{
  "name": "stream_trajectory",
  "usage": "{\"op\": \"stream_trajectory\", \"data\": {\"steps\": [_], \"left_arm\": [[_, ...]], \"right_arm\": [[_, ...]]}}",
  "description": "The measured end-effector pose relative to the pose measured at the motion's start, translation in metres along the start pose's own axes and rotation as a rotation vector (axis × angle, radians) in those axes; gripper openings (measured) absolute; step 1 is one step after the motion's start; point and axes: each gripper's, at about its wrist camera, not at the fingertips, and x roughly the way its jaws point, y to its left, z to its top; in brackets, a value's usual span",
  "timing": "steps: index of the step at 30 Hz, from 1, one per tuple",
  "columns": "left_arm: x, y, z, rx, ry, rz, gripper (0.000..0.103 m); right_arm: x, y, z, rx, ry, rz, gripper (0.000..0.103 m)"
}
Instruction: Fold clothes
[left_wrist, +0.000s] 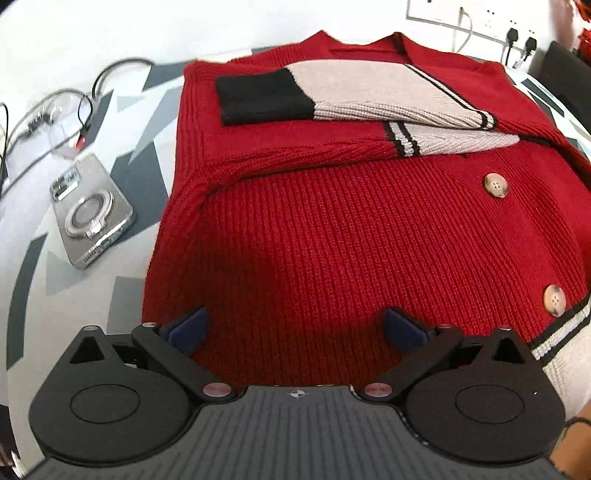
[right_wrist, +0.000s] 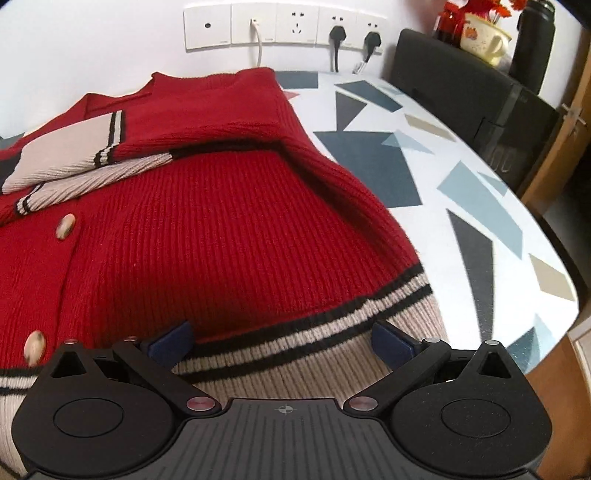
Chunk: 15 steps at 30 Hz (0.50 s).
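Note:
A red knit cardigan (left_wrist: 332, 229) with beige and black trim lies flat on the patterned table (left_wrist: 33, 273). Both sleeves are folded across its chest; the top one ends in a black cuff (left_wrist: 258, 98). My left gripper (left_wrist: 295, 330) is open and empty, just above the cardigan's lower left part. In the right wrist view the cardigan (right_wrist: 207, 236) fills the left side, with its striped beige hem (right_wrist: 295, 354) nearest. My right gripper (right_wrist: 282, 341) is open and empty over that hem near the right corner.
A phone (left_wrist: 92, 212) with a ring holder lies left of the cardigan, with cables (left_wrist: 55, 110) behind it. Wall sockets (right_wrist: 284, 24) with plugs are at the back. A black box (right_wrist: 469, 96), a mug and a bottle stand at the table's far right; the table edge (right_wrist: 554, 295) curves near.

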Motion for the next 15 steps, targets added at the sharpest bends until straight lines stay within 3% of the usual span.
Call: {"op": "stream_trajectory", "data": {"steps": [15], "left_arm": [[0.0014,-0.0021,0.0054,-0.058,0.053,0.03,0.103]], "right_arm": [[0.0063,-0.0063,0.0003,-0.01,0.004,0.043,0.102]]}}
